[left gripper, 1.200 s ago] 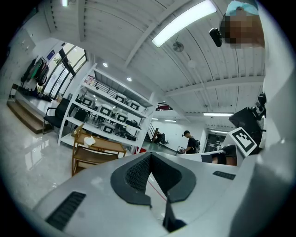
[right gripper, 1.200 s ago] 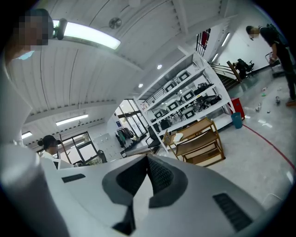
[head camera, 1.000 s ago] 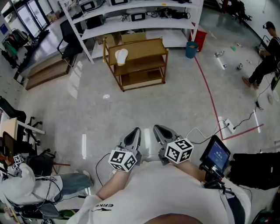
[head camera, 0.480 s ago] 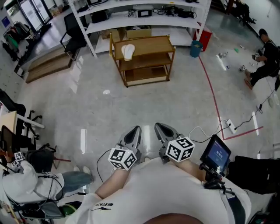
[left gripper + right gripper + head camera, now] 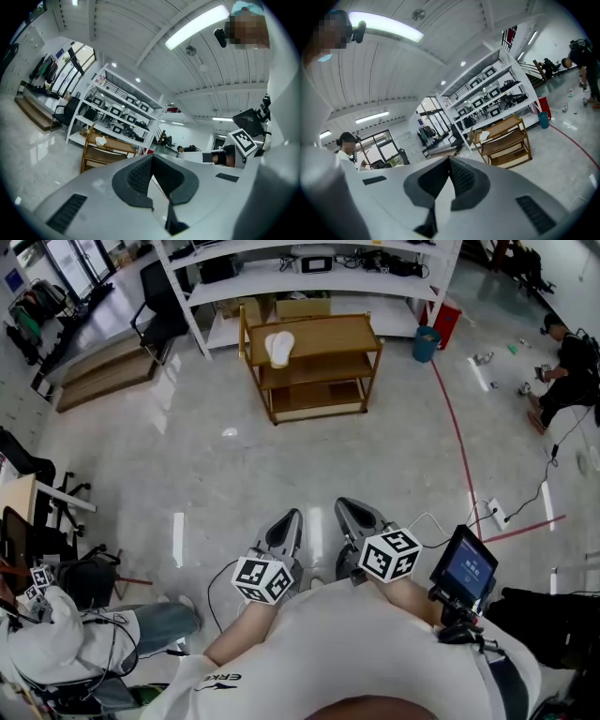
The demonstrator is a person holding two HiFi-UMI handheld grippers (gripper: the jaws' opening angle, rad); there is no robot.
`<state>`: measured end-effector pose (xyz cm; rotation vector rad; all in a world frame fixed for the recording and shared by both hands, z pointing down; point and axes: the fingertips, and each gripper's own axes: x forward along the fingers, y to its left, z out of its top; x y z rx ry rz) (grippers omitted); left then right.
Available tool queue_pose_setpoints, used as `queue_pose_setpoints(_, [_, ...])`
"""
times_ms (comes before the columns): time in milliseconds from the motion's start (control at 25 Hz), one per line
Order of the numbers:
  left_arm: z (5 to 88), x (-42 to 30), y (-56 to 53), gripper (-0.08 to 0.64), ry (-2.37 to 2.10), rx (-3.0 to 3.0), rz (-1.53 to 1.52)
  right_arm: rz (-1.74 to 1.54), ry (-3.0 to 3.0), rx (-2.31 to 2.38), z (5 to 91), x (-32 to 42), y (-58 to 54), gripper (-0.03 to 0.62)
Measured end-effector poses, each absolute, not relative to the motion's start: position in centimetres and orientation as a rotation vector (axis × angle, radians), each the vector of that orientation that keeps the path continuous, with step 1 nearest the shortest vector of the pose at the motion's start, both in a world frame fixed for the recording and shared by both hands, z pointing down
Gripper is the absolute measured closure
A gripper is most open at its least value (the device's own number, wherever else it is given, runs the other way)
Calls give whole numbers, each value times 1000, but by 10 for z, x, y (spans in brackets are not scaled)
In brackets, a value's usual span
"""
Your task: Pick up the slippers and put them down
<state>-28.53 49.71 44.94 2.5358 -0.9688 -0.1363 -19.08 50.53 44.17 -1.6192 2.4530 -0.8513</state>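
The left gripper (image 5: 290, 519) and the right gripper (image 5: 347, 510) are held side by side, close in front of the person's chest, both pointing forward across an open stretch of pale polished floor (image 5: 234, 474). Each gripper's own view shows its two dark ribbed pads meeting at the tips with nothing between them, so both are closed and empty. The slippers (image 5: 278, 348) are well apart from both grippers, straight ahead on the top shelf of a low three-tier wooden rack (image 5: 328, 334). They lie as a whitish pair, touching or nearly so, toward the rack's left end. A tall white shelving unit (image 5: 309, 282) loaded with equipment stands just behind the rack. The slippers look light, soft and bendable, likely foam or fabric, not fragile. A pinch on the sole's edge at the heel or side should hold one, though it may droop. Their finer shape is too small to make out.
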Motion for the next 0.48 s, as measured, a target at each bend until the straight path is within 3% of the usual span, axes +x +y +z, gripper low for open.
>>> queue_pose_setpoints(480, [451,-223,417,557,-971,2551,-93,-844,2425,-1606,440,-129,428,595])
